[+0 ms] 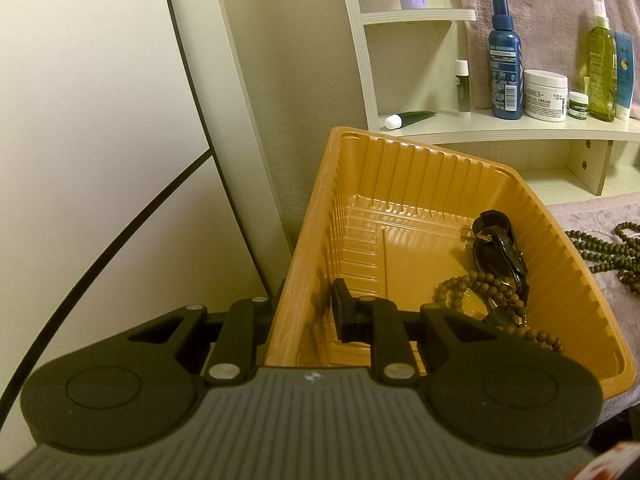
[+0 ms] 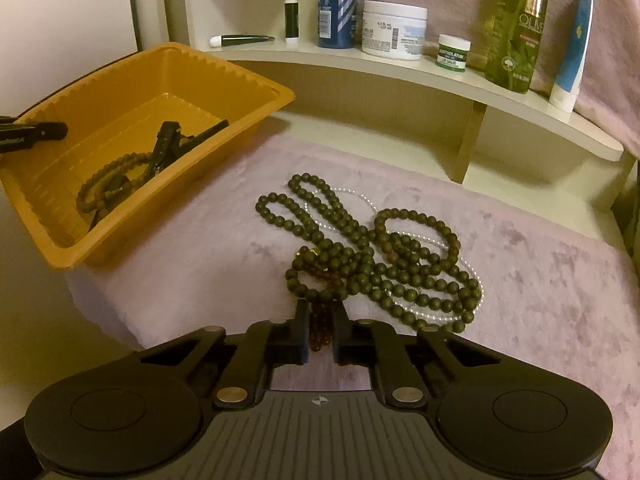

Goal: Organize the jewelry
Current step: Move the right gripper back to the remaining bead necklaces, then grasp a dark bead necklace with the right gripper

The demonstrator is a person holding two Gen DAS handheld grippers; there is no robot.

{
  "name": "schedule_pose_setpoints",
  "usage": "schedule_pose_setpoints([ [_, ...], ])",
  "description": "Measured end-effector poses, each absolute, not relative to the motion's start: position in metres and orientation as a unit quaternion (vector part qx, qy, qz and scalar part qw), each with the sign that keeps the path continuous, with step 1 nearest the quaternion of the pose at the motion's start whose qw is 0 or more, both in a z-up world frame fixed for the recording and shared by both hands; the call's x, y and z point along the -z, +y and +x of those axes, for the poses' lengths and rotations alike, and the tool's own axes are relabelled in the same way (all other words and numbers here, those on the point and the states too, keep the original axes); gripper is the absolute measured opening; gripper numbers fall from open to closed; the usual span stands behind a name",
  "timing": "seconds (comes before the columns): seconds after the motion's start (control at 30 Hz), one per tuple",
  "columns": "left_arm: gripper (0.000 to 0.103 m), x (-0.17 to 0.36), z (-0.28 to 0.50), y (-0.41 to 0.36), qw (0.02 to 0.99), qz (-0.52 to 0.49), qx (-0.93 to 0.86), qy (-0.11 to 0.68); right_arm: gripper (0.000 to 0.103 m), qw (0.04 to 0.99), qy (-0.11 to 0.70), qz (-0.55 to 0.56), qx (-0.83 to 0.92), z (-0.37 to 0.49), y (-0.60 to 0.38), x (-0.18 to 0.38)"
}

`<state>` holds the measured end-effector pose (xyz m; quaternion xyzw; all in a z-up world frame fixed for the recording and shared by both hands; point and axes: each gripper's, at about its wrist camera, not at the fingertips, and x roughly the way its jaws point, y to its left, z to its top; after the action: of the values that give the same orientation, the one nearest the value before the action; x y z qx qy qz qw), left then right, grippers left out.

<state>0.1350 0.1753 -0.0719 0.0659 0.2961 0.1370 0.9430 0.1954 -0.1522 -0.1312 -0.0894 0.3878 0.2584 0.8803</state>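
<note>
only the right wrist view shows the whole bead pile (image 2: 376,256) on the pink cloth (image 2: 540,280), right of the orange tray (image 2: 256,80). right tool (image 2: 321,332) is clamped on a reddish-brown bead strand (image 2: 320,324) running straight toward the camera. left view shows the left tool (image 1: 308,312) pinching the tray's (image 1: 316,208) wall, with brown beads (image 1: 472,288) and a dark strap (image 1: 500,244) inside.
</note>
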Motion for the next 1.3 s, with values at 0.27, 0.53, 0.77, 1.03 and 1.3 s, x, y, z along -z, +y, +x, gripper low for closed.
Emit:
schedule_pose_setpoints([
  [0.27, 0.020, 0.072, 0.135, 0.175, 0.943, 0.066, -0.137, 0.296, 0.000, 0.878, 0.395, -0.042, -0.265, 0.190, -0.172, 0.116],
  [0.53, 0.020, 0.072, 0.135, 0.175, 0.943, 0.066, -0.137, 0.296, 0.001, 0.877, 0.409, -0.012, -0.252, 0.191, -0.182, 0.111],
  [0.77, 0.020, 0.072, 0.135, 0.175, 0.943, 0.066, -0.137, 0.296, 0.009, 0.877, 0.405, -0.045, -0.255, 0.188, -0.169, 0.124],
  [1.03, 0.020, 0.072, 0.135, 0.175, 0.943, 0.065, -0.137, 0.296, 0.030, 0.883, 0.381, -0.070, -0.263, 0.202, -0.148, 0.133],
  [1.3, 0.020, 0.071, 0.135, 0.176, 0.943, 0.066, -0.137, 0.296, 0.017, 0.887, 0.362, -0.083, -0.273, 0.210, -0.136, 0.136],
])
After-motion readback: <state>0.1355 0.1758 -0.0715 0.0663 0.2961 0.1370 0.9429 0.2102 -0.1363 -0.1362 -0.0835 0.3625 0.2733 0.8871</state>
